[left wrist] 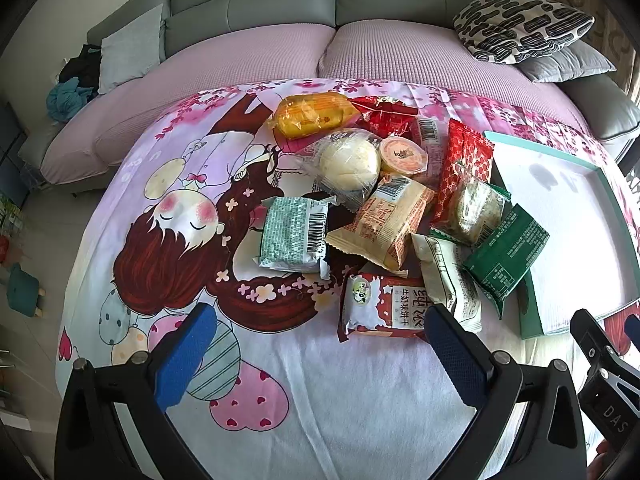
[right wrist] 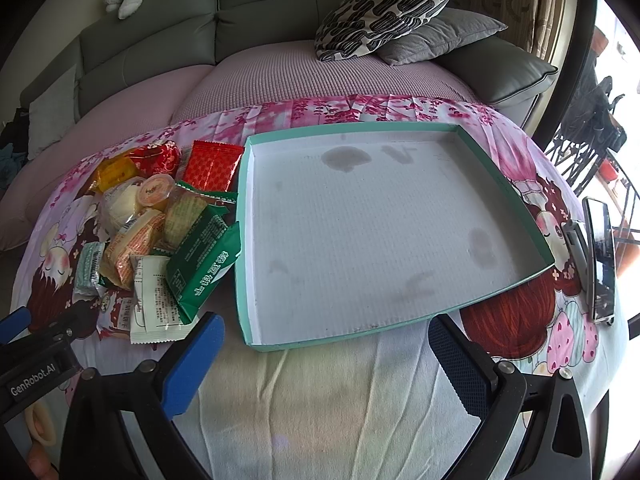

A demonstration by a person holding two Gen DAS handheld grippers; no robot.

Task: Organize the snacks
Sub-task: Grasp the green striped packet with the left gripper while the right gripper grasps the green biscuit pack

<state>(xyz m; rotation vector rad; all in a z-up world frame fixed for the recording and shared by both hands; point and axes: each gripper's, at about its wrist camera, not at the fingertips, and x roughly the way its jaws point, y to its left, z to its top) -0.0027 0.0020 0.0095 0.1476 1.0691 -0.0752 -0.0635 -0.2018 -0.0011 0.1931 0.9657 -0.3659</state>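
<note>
We take the shallow teal-rimmed cardboard tray (right wrist: pixel 400 224) with the white floor as our landmark; it lies flat on the cartoon-print cloth (right wrist: pixel 320 400), and nothing lies in it. Just beside its left wall sits the heap of wrapped snacks (left wrist: pixel 380 200). The dark green foil packet (right wrist: pixel 204 264) leans against that wall, its long axis running slantwise from the near cloth up toward the tray's left edge. Beside it, farther from the tray, the white printed sachet (right wrist: pixel 154 296) lies lengthwise toward us. The red-and-white biscuit pack (left wrist: pixel 382 308) lies flat at the heap's near edge, its long side across our view. At the heap's far end, well away from the tray's near corner, the yellow cake wrapper (left wrist: pixel 316 114) lies crosswise.

Our left gripper (left wrist: pixel 320 356) hangs above bare cloth before the heap, blue-padded fingers (left wrist: pixel 184 360) spread wide, grasping nothing. Our right gripper (right wrist: pixel 328 364) hovers before the tray's near wall, equally wide, touching nothing.
</note>
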